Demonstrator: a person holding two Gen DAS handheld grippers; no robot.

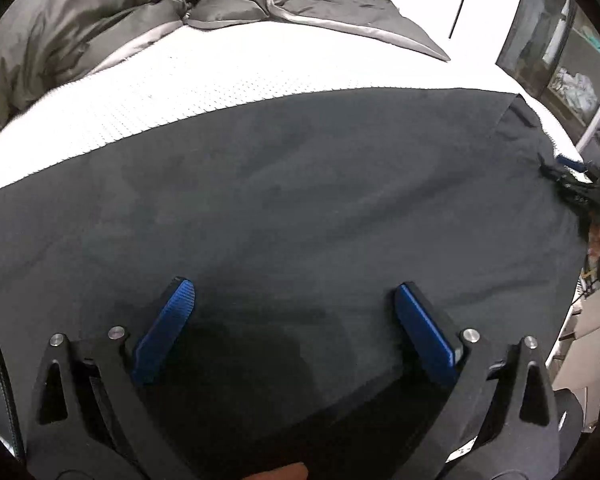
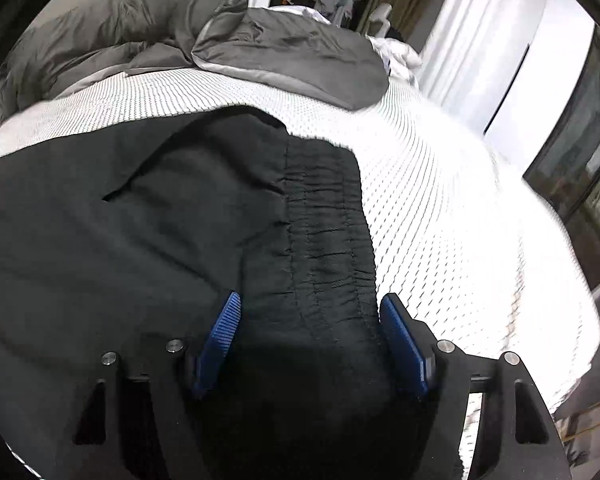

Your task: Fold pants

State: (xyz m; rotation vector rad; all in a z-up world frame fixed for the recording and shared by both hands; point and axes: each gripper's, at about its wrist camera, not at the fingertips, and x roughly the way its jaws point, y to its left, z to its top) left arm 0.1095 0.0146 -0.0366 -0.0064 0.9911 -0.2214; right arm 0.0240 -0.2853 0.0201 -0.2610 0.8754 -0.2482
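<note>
Left hand-held gripper (image 1: 294, 300) hangs w/ jaws spread wide over the dark pants (image 1: 300, 200), nothing pinched; fabric lies flat under and ahead of the blue pads. Right hand-held gripper (image 2: 310, 316) also spread, straddling the gathered elastic waistband (image 2: 328, 232), pads either side but not pressing, as far as the blurred right-wrist view shows. The pants are spread on the bed's white textured mattress cover (image 2: 440, 220), waist end twd the right gripper. Beyond them, at the far side of the bed, a rumpled grey duvet (image 1: 112, 12).
</note>
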